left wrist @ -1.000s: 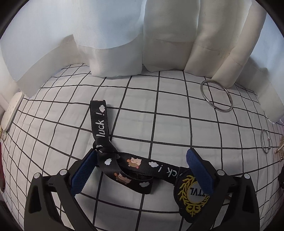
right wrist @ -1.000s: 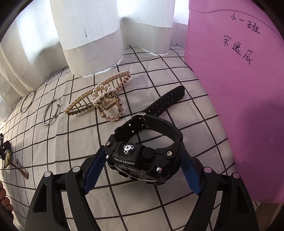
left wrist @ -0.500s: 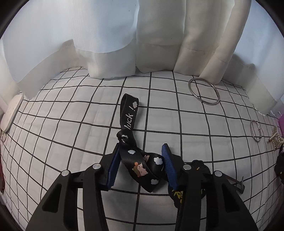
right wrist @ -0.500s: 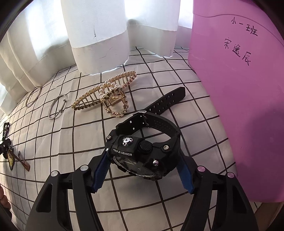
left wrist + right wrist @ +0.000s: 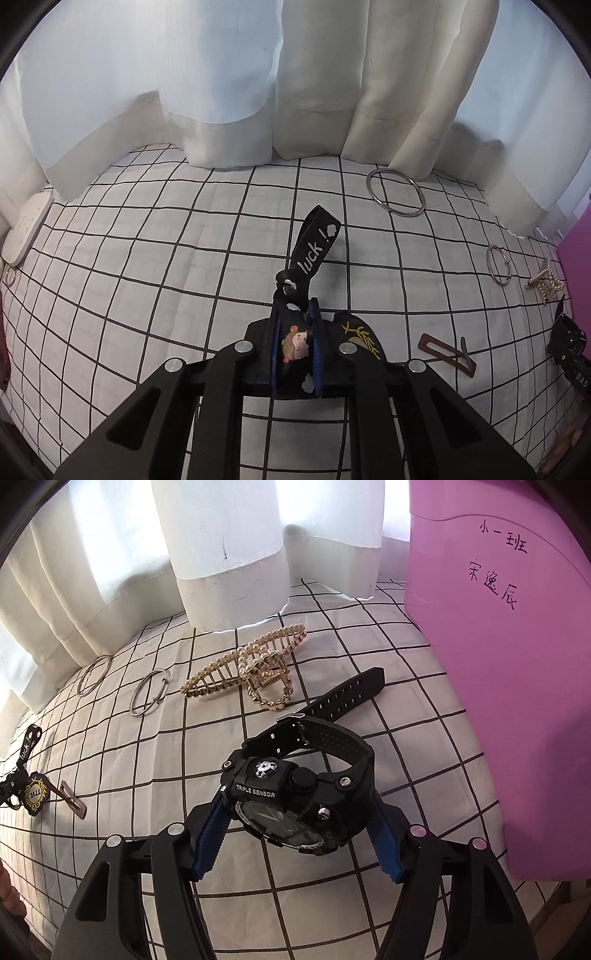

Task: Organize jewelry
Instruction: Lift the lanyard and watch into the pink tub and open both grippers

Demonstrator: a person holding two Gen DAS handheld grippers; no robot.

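In the left wrist view my left gripper (image 5: pixel 294 314) is shut on a black strap (image 5: pixel 314 247) printed with "luck !" and cartoon clouds. The strap's loop sticks up past the pads, and its gold-emblem badge (image 5: pixel 364 339) hangs just right of the jaws. In the right wrist view a chunky black watch (image 5: pixel 291 775) marked "TRIPLE SENSOR" sits between the blue pads of my right gripper (image 5: pixel 299 812), which press on both sides of its case. Its band (image 5: pixel 347 698) trails away over the checked cloth (image 5: pixel 184 760). At the far left of that view the strap (image 5: pixel 27 746) is small.
A pearl hair claw (image 5: pixel 255 668), two metal rings (image 5: pixel 149 696) (image 5: pixel 94 675) and a brown clip (image 5: pixel 74 799) lie on the cloth. A pink box (image 5: pixel 498 664) with handwriting stands at the right. White curtains (image 5: pixel 295 92) close off the back, and a white remote (image 5: pixel 26 229) lies far left.
The left jaws closed from wide open onto the strap and lifted it, bunching it upright. The right jaws narrowed onto the watch case and shifted slightly.
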